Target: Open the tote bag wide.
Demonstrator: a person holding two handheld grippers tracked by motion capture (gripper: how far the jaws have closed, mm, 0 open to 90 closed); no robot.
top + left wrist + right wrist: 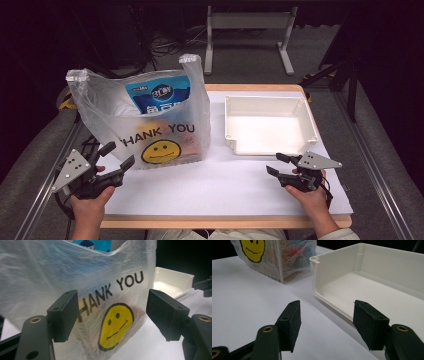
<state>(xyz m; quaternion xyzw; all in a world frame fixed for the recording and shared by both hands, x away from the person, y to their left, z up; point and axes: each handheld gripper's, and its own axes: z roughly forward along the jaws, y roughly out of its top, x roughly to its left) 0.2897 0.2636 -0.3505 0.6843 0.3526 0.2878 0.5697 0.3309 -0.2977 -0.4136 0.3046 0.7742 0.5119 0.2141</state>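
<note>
Two open grippers, approach to the bag

Nearest the bag, the left gripper faces its smiley side, jaws spread, empty; right of the bag the right gripper gapes, idle; beyond, the tray; next, probably, reaching the bag's mouth.

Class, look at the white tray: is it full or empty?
Empty: the white tray shows only its bare floor, seen too in the right gripper view.

A white-topped table with a wooden edge carries two things; a filled plastic bag stands at its left. A white tray sits at the right, apart from the bag.
</note>
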